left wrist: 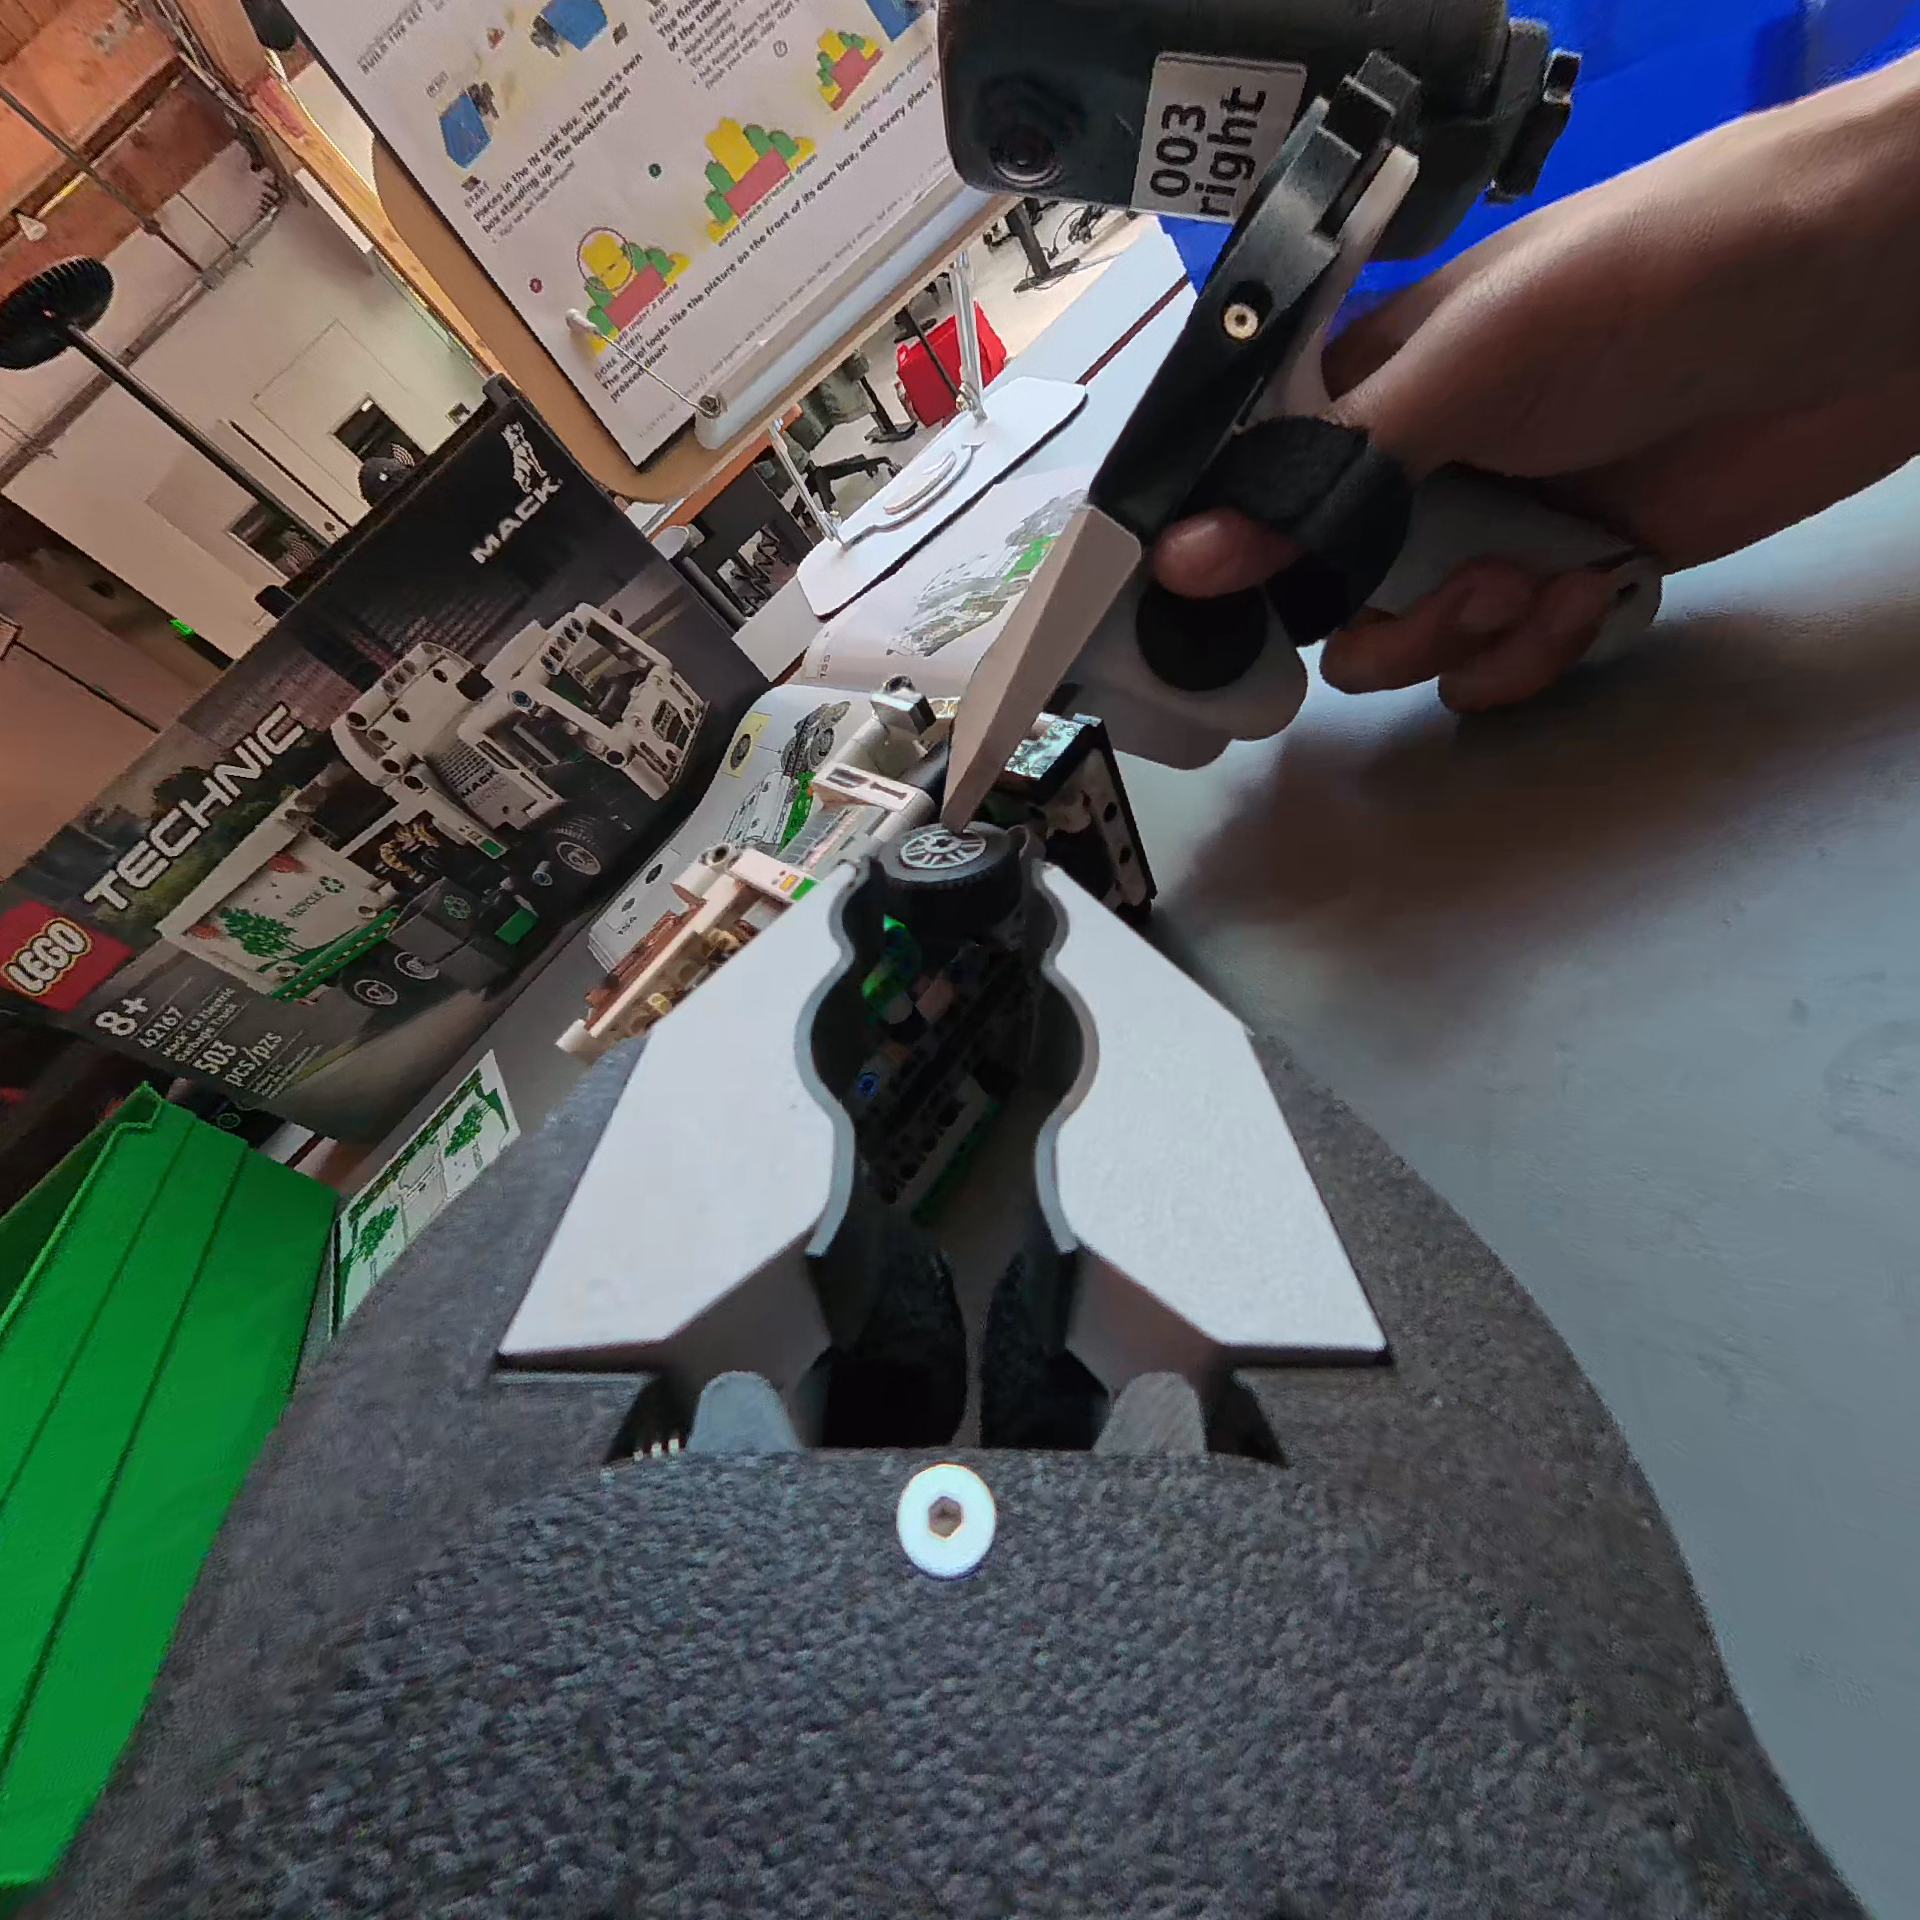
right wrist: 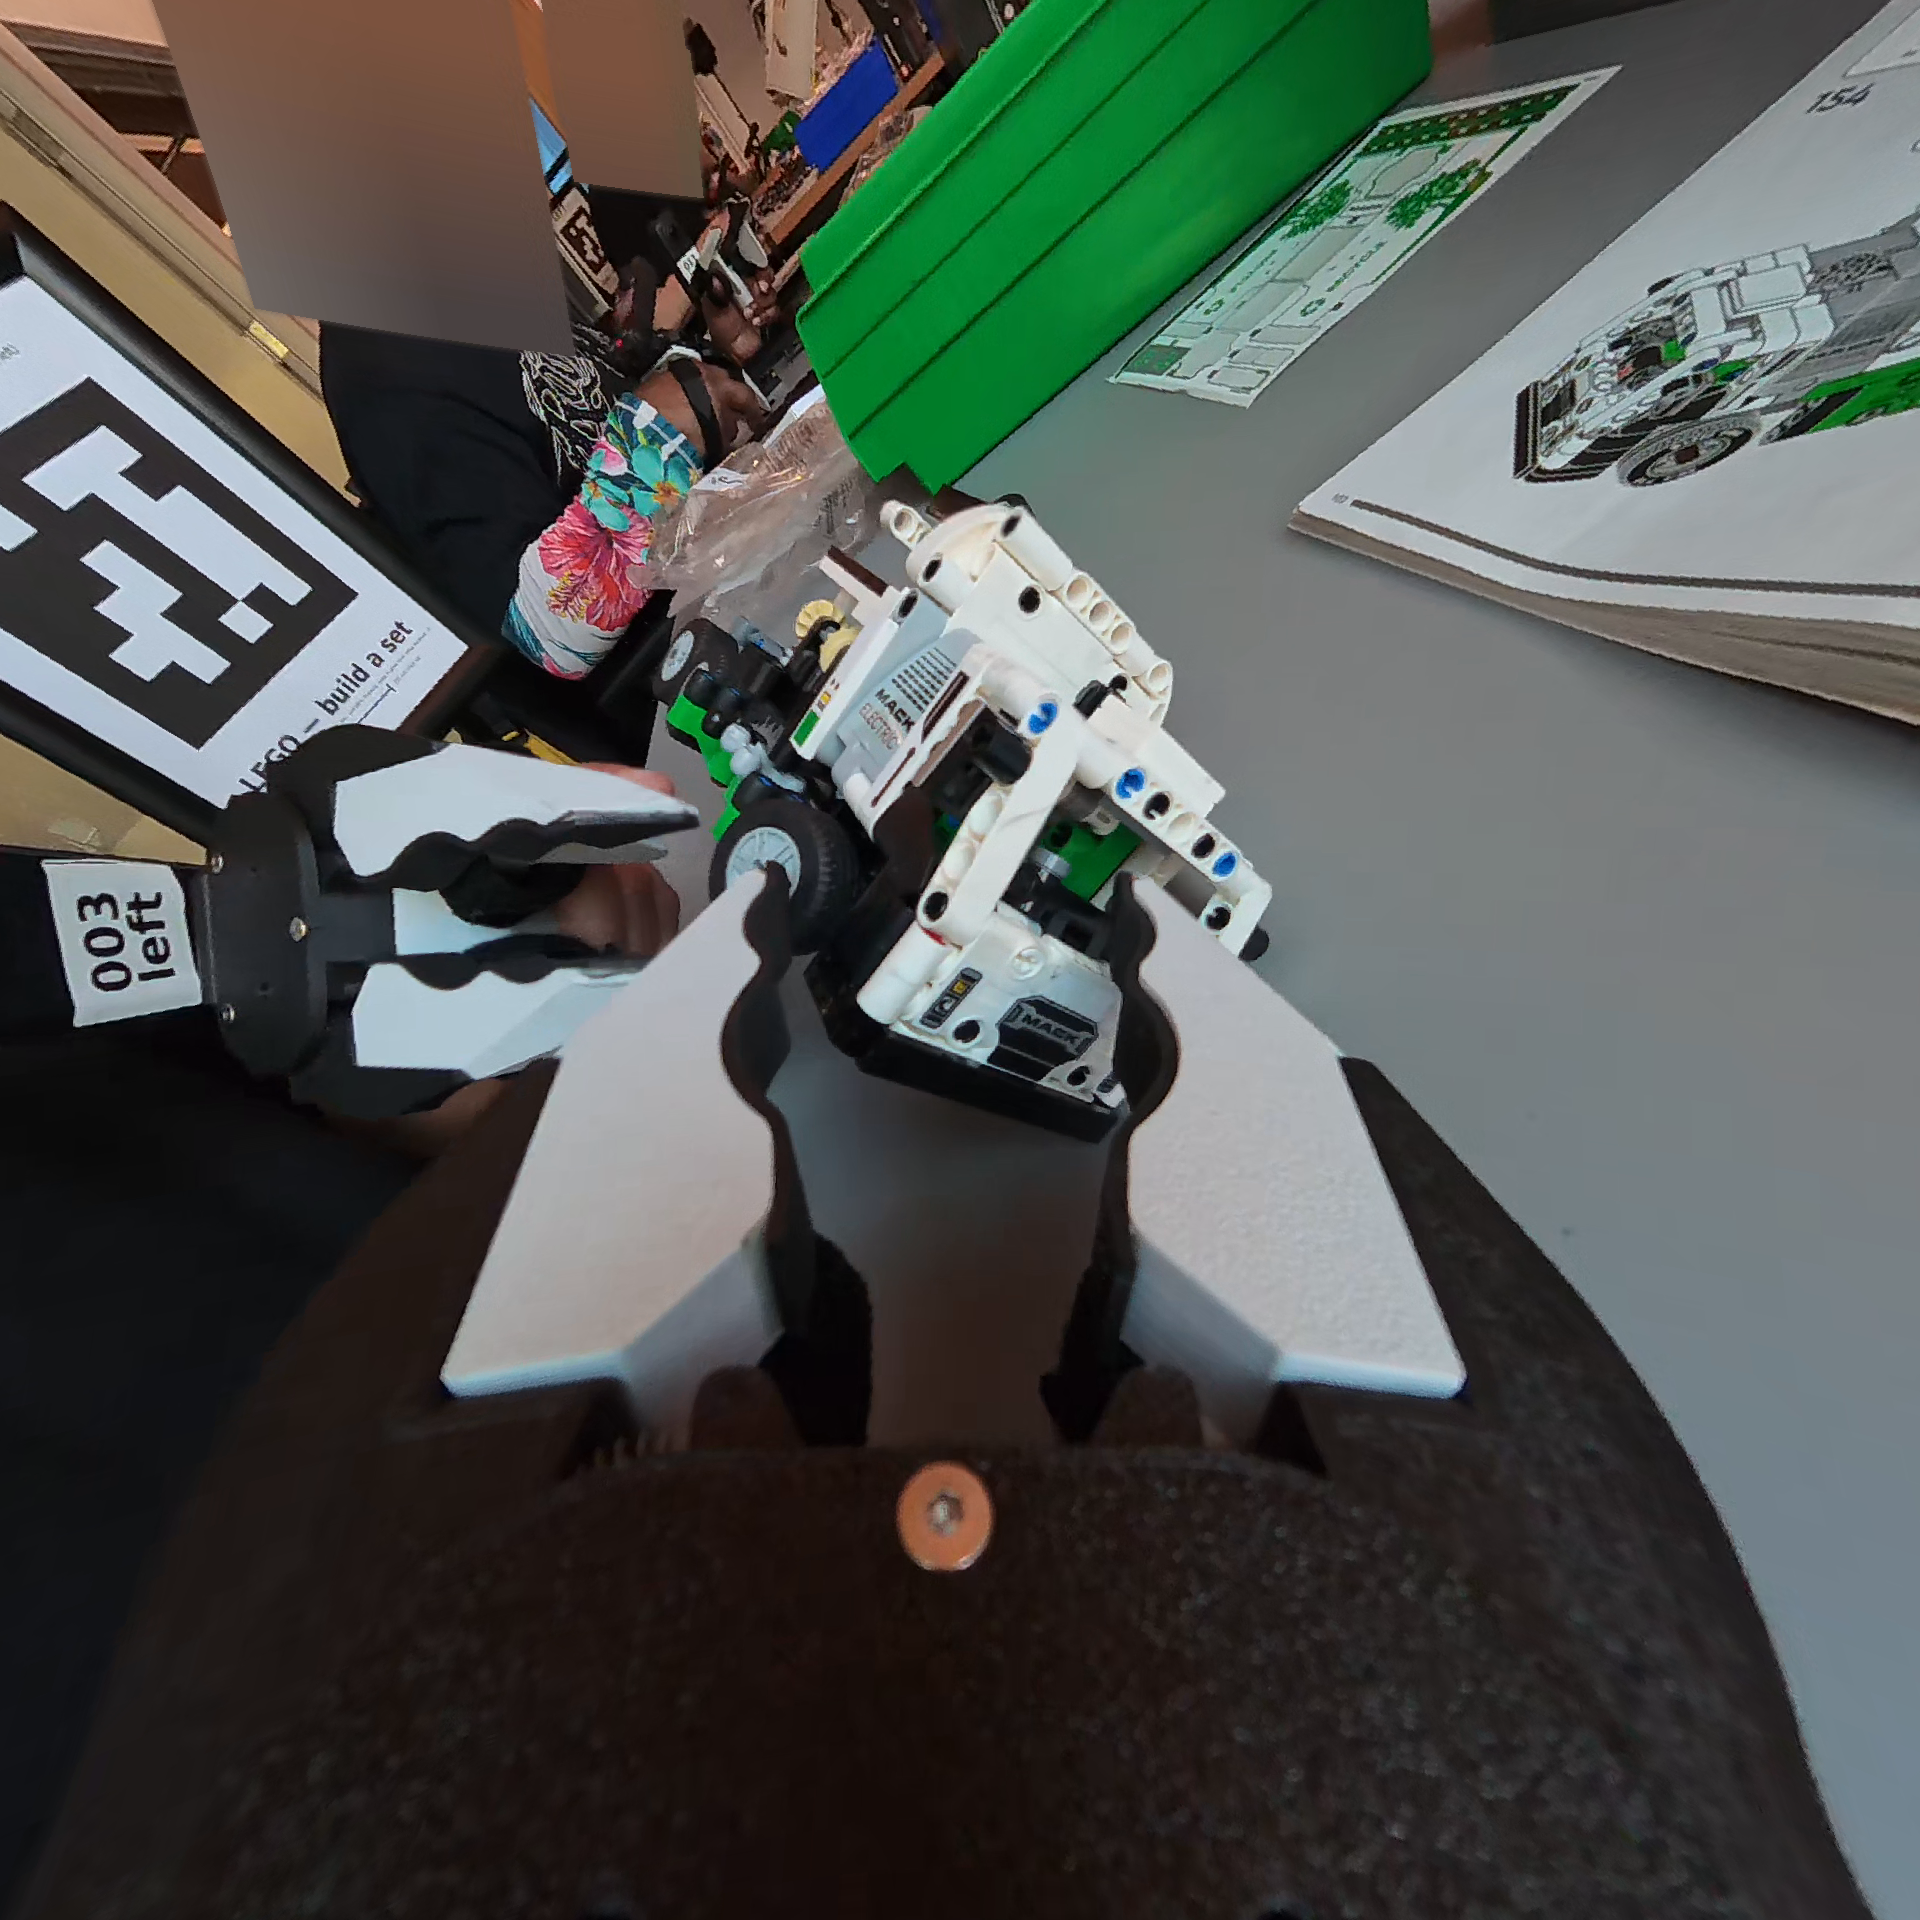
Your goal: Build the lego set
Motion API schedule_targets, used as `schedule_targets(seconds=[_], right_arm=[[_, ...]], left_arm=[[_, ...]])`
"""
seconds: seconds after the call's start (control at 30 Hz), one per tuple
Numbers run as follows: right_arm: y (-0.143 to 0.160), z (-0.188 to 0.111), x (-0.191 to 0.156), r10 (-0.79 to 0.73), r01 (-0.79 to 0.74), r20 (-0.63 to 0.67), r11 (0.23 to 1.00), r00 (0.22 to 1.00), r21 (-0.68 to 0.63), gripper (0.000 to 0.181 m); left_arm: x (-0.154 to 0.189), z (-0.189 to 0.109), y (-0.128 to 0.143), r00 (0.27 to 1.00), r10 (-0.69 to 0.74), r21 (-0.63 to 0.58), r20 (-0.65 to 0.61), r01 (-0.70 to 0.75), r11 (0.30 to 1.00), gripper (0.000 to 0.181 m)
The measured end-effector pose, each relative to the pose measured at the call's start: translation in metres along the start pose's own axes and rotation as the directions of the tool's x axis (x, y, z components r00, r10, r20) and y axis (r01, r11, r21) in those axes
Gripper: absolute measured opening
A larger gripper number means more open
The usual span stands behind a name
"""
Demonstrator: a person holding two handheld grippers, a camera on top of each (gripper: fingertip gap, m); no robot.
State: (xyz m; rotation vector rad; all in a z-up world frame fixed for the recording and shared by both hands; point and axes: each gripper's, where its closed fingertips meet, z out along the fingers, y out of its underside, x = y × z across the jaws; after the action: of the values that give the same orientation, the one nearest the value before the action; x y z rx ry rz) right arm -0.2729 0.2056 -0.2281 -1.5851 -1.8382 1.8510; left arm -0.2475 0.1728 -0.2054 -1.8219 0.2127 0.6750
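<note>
The white, black and green truck model (right wrist: 997, 790) is tilted above the grey table (right wrist: 1455, 935). My left gripper (left wrist: 945, 883) is shut on its dark chassis (left wrist: 935, 1070), underside facing the camera, with a black wheel (left wrist: 951, 868) at the fingertips. It also shows at the left of the right wrist view (right wrist: 660, 894). My right gripper (right wrist: 945, 888) is open with its fingers either side of the cab. Its left fingertip (right wrist: 764, 883) touches the wheel's grey hub (right wrist: 764, 847). In the left wrist view the right gripper (left wrist: 966, 800) comes down from the upper right onto that hub.
The set's box (left wrist: 343, 790) stands at the left beside a green bin (left wrist: 125, 1403). An open instruction booklet (right wrist: 1662, 416) and a sticker sheet (right wrist: 1351, 229) lie on the table. A plastic bag (right wrist: 758, 520) lies behind the truck. A person's patterned sleeve (right wrist: 592, 551) is across the table.
</note>
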Motion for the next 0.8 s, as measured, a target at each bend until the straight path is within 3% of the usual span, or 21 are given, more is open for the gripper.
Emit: schedule_targets(seconds=[0.33, 0.8], right_arm=[[-0.0004, 0.0037, -0.0083, -0.032, 0.032, 0.005, 0.999, 0.999, -0.006, 0.064], [0.0002, 0.0049, -0.0053, 0.056, -0.057, 0.061, 0.998, 0.997, 0.0, 0.061]], left_arm=[[0.0046, 0.0032, 0.0079, 1.0, 0.013, -0.029, -0.007, -0.013, 0.999, 0.014], [0.0078, 0.005, 0.0041, 1.0, 0.014, -0.022, -0.016, -0.015, 1.0, 0.017]])
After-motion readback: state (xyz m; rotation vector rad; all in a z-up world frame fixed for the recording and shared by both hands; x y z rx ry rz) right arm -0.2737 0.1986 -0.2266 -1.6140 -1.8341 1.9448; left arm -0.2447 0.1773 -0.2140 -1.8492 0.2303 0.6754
